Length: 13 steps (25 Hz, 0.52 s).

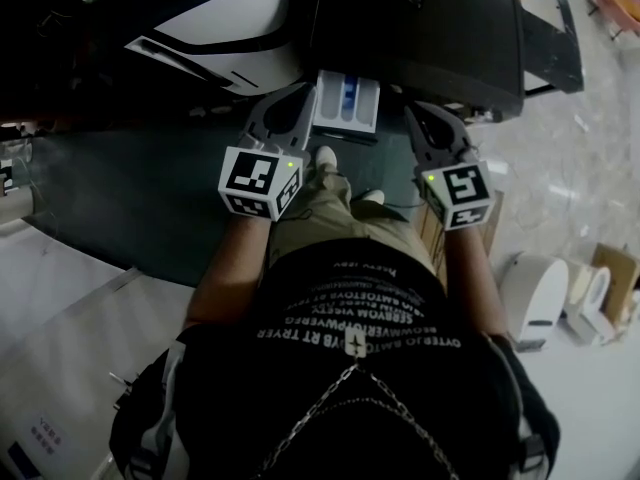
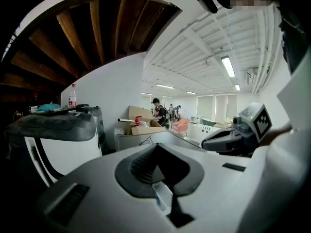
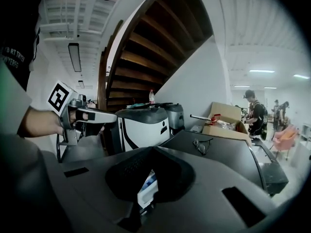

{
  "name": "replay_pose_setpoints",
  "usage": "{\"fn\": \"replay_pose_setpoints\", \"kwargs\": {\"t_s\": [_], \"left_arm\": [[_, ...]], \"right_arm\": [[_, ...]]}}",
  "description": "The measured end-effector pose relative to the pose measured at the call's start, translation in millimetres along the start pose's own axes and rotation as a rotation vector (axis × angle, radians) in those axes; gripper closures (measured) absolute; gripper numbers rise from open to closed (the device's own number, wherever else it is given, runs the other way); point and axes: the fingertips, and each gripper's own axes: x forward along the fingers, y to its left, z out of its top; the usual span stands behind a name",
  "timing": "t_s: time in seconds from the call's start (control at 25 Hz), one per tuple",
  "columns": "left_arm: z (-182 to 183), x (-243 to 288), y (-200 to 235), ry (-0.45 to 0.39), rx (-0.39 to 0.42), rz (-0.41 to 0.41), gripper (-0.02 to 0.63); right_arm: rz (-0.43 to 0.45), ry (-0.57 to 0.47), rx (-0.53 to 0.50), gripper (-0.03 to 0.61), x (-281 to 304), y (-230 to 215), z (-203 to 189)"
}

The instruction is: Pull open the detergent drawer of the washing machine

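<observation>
- A white plastic detergent drawer with blue inner compartments (image 1: pixel 347 103) is seen pulled out from the front edge of a dark, flat-topped washing machine (image 1: pixel 430 28), near that edge's left corner, with its open compartments facing upward
- The left gripper (image 1: pixel 297 96), a pale two-jaw tool with a marker cube at its rear, is held just beside the drawer's left edge; whether contact is made cannot be told
- In the left gripper view its dark ribbed jaws are shown pressed together at the tips with nothing pinched, and the drawer is glimpsed beyond through the hollow between them
- The right gripper (image 1: pixel 417 115), a darker grey tool of the same shape, is held near the drawer's right side, apart from it, just below the machine's front edge
- In the right gripper view its jaws are likewise shown closed on each other with nothing held, and the white and blue drawer is framed in the hollow between them
- A pair of thin-framed spectacles (image 3: pixel 201 146) is laid on the machine's top surface, well back from the front edge
- A white appliance with curved black stripes (image 1: pixel 215 13) is stood to the left of the washing machine
- The person's pale shoes (image 1: pixel 325 158) are seen on the dark floor between the two grippers, below the drawer
- Open brown cardboard boxes (image 3: pixel 228 123) and standing people are shown in the bright room behind
</observation>
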Motion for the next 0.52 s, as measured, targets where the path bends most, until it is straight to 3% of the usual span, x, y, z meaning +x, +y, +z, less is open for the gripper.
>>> {"fn": "replay_pose_setpoints", "kwargs": {"t_s": [0.52], "left_arm": [[20,11,-18,0.017,0.035,0.009,0.610]], "right_arm": [[0.027,-0.048,0.008,0.577,-7,-20,20]]}}
